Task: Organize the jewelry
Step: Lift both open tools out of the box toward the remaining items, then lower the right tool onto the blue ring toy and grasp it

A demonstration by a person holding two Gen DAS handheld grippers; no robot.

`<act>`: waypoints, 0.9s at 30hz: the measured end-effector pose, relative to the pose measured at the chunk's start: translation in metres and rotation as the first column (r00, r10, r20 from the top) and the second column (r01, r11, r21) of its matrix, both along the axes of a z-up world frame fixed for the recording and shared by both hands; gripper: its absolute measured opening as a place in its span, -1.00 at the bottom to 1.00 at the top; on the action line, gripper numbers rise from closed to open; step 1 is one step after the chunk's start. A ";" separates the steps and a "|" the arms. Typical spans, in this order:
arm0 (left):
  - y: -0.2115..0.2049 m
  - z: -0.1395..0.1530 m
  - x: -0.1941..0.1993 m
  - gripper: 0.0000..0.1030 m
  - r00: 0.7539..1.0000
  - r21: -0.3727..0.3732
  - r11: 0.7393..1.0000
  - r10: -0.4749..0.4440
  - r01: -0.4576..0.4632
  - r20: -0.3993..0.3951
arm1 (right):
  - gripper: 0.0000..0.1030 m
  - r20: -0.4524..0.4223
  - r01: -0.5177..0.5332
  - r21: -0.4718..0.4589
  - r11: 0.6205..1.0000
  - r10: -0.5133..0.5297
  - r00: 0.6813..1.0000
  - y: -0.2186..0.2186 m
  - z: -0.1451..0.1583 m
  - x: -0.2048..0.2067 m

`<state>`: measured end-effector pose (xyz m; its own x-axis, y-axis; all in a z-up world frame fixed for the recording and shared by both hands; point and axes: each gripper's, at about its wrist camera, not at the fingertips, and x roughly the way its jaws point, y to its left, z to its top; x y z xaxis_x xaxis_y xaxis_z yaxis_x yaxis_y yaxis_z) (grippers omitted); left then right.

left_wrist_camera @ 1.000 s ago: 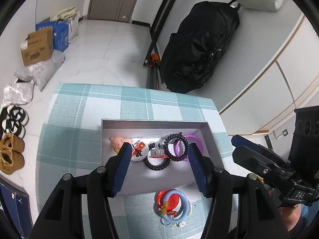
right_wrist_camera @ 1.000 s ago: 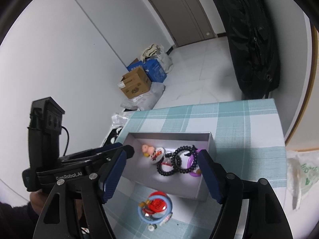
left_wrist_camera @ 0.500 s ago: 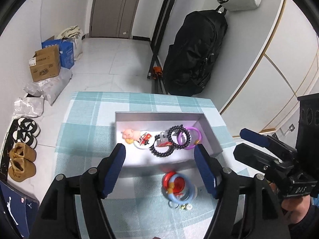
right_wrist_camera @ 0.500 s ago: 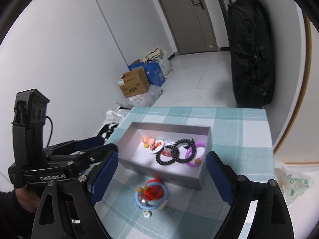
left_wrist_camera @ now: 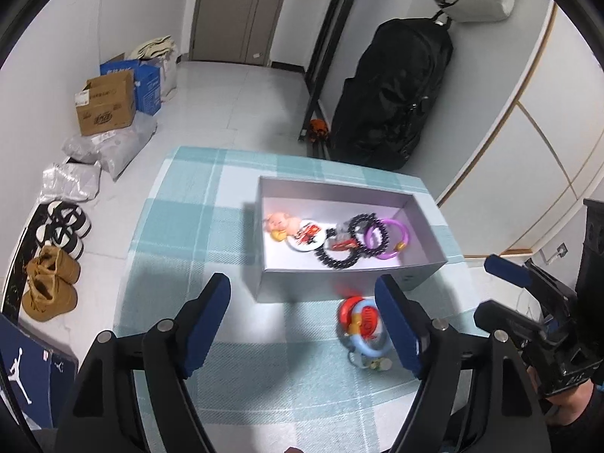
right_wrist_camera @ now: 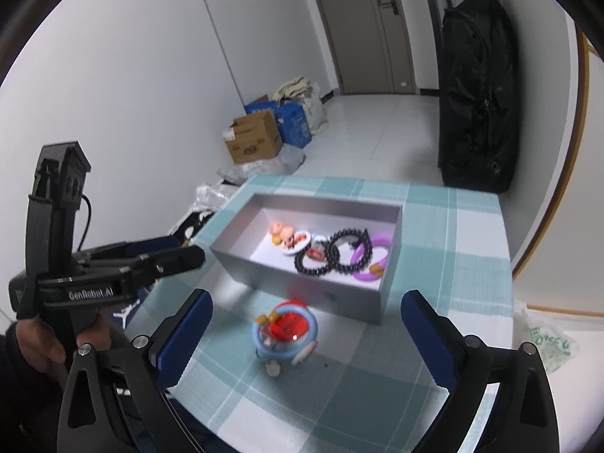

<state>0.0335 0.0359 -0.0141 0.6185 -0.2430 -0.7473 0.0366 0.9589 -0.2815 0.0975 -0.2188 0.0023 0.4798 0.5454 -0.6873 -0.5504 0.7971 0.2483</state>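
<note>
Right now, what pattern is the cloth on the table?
Teal and white plaid tablecloth, clearest in the right wrist view.

White walls, pale tiled floor (left_wrist_camera: pixel 241 102), a grey door (left_wrist_camera: pixel 241 11) at the back, black bag (left_wrist_camera: pixel 396 94) hanging right, cardboard box (left_wrist_camera: pixel 105 107) left

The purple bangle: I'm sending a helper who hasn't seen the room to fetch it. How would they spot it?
On the checked tablecloth stands a grey open box. The purple bangle lies at its right end, beside black bead bracelets; it alone is a smooth purple ring with a gold bead.
</note>
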 end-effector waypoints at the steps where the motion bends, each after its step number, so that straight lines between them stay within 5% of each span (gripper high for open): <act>1: 0.002 -0.001 0.000 0.46 1.000 -0.006 1.000 0.005 -0.005 -0.006 | 0.96 -0.005 -0.006 -0.009 1.000 0.005 1.000 0.001 -0.002 -0.001; 27: 0.021 -0.007 -0.008 0.46 1.000 0.002 1.000 0.010 -0.010 -0.025 | 0.94 -0.196 -0.107 -0.125 0.986 0.082 0.977 0.051 -0.064 0.008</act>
<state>0.0256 0.0564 -0.0216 0.6019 -0.2355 -0.7631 0.0199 0.9596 -0.2805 0.1053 -0.1679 -0.0621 0.2847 0.4789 -0.8304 -0.5781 0.7768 0.2498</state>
